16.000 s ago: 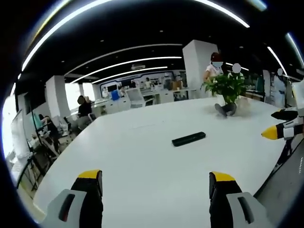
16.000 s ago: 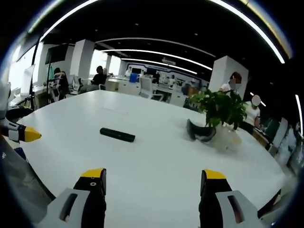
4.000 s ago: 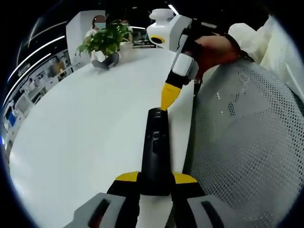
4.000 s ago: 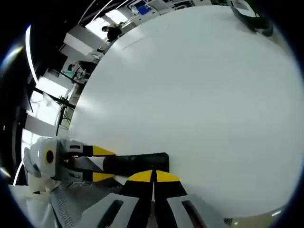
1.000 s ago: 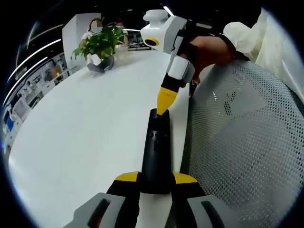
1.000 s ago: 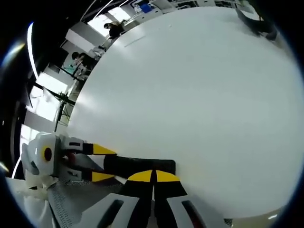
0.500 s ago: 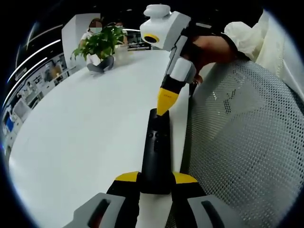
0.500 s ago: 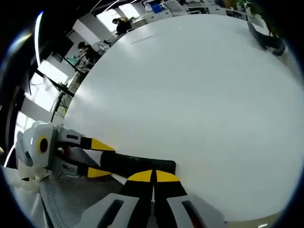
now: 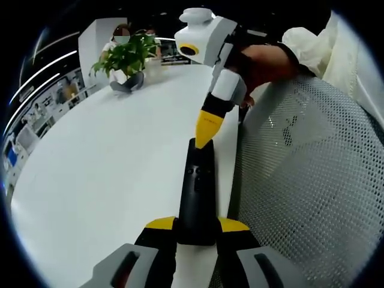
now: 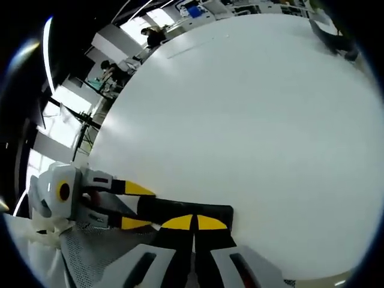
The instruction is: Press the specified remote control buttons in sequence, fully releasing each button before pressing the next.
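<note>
In the left gripper view, the left gripper (image 9: 197,228) pinches the near end of a long, slim black plastic remote control (image 9: 197,192) between its yellow-tipped jaws. The remote lies lengthwise away from the camera, along the near edge of the broad white round table (image 9: 102,162), just beside a grey mesh chair back (image 9: 300,192). The right gripper (image 9: 205,129), held in a person's hand (image 9: 264,60), comes in from above with its yellow tips pressed together, pointing down at the far end of the remote; whether they touch it I cannot tell.

In the right gripper view, the right gripper (image 10: 194,223) has its jaws together over the black remote (image 10: 186,211), and the left gripper (image 10: 133,207) clamps the remote's other end.

At the table's far side stands a leafy green plant (image 9: 126,53); the pot is too small to make out.
</note>
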A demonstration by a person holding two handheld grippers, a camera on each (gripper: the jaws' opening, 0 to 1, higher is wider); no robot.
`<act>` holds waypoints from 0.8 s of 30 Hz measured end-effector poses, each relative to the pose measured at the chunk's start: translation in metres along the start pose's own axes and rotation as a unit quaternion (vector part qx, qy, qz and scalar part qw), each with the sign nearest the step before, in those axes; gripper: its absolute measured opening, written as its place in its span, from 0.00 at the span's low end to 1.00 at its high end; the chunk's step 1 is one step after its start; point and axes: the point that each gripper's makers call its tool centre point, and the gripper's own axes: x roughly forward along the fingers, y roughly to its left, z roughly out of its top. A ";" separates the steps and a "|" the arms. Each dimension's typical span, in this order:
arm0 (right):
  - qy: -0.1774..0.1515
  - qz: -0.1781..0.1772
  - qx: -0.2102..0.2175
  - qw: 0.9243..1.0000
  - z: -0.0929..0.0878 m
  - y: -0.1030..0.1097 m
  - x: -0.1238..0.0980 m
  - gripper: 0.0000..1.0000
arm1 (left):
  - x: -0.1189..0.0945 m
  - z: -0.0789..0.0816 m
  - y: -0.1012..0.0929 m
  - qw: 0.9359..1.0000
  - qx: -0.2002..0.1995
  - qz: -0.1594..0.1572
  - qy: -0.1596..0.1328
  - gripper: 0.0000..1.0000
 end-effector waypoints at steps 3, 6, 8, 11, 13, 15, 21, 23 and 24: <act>0.004 -0.005 -0.007 1.000 -0.001 -0.001 0.000 0.00 | 0.000 0.000 0.000 1.000 0.000 0.000 0.000 0.25; 0.005 -0.009 -0.009 1.000 -0.001 -0.001 0.000 0.00 | 0.000 0.000 0.000 1.000 0.000 0.000 0.000 0.25; 0.006 -0.013 -0.018 1.000 -0.002 -0.001 0.001 0.00 | 0.000 0.000 0.000 1.000 0.000 0.000 0.000 0.25; 0.006 -0.021 -0.036 0.999 -0.002 0.001 0.001 0.00 | 0.000 0.000 0.000 1.000 0.000 0.000 -0.001 0.25; 0.005 -0.023 -0.038 0.999 -0.003 0.000 0.001 0.00 | 0.000 0.000 0.000 1.000 -0.001 0.000 -0.001 0.25; 0.004 -0.023 -0.034 0.999 -0.002 -0.001 0.001 0.00 | 0.000 0.000 0.000 1.000 -0.002 0.000 0.000 0.25; 0.005 -0.025 -0.051 0.998 -0.003 0.000 0.001 0.00 | 0.000 0.001 0.000 1.000 -0.001 -0.001 -0.001 0.25; 0.005 -0.024 -0.049 0.999 -0.003 0.000 0.001 0.00 | 0.000 0.001 0.000 1.000 -0.002 -0.001 -0.003 0.25; 0.004 -0.024 -0.048 0.999 -0.003 0.000 0.001 0.00 | 0.000 0.001 0.000 1.000 -0.002 -0.002 -0.004 0.25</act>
